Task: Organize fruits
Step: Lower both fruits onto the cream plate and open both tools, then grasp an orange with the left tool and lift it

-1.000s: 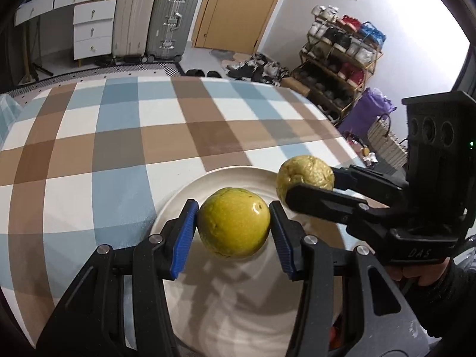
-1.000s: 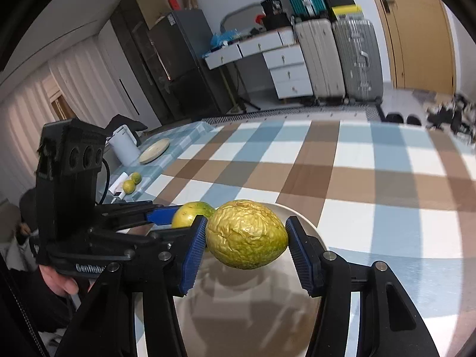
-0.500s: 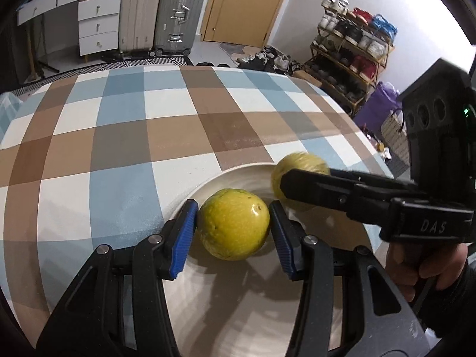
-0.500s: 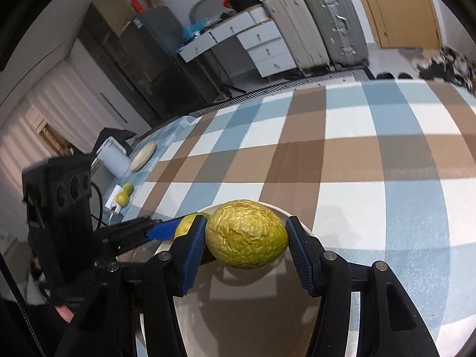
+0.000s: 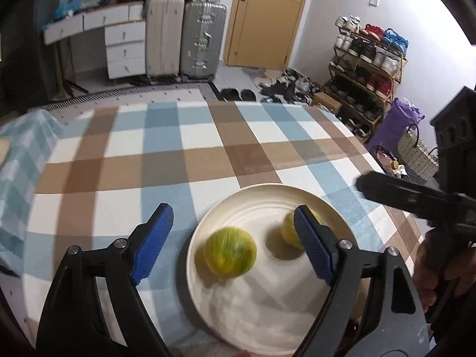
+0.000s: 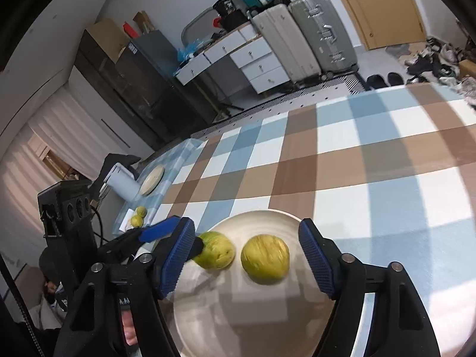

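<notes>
A cream plate sits near the front of the checked table. Two yellow-green fruits lie on it, both blurred. The smooth fruit lies free between the opening jaws of my left gripper, touching neither blue pad. The wrinkled fruit lies free between the opening jaws of my right gripper, also clear of both pads. In the left wrist view the right pad partly hides the wrinkled fruit. The other gripper's black body shows at each view's edge.
The blue, brown and white checked cloth covers the table beyond the plate. At the table's far left in the right wrist view are two more small fruits, a second plate and a white box. A hand holds the right gripper.
Both grippers held a fruit just above the plate; now both have opened and drawn up and back. The two fruits have dropped onto the plate and are still moving.
</notes>
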{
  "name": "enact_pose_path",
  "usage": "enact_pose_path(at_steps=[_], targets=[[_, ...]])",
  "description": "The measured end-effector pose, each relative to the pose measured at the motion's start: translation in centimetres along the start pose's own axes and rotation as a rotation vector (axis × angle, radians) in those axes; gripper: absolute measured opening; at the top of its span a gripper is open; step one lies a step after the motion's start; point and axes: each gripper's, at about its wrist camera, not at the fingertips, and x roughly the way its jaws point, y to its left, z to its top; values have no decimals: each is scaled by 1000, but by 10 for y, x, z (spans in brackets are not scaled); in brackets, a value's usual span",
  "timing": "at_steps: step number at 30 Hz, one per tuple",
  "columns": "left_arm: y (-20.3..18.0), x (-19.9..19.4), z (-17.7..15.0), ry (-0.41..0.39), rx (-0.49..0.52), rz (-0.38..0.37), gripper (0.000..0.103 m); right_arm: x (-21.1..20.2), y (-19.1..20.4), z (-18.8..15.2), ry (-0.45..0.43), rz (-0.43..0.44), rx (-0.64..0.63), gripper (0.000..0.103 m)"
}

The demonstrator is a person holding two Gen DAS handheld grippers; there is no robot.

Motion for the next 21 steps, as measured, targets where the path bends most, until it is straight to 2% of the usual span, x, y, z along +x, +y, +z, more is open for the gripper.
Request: enact_pose_path(at_steps=[1,4,7,12,16,19,21], targets=[[-1,-7,-1,-8,-1,9,83,-10,2,-2,-10,-5,2,93],[-4,-34,-4,-40,-18,33,91,-38,8,-8,-49,-35,-13,99],[-10,-61,-11,-71,-25,50,101,-65,15,-19,-84,-58,-22,101],[-29,-109,-28,-142,14,80,102,-100,27,-47,-126,-99,-51,103],[-43,-143,-52,-191,20,104,102,-120,39,-75,-148,-94,-95,103],[-52,-159,-71,-207,28,141,102,-133,48,-95,-182,-114,-130,103],[-58,-167,-86,-191,41,111,102,-140,52,-108,-202,-132,-152,103]])
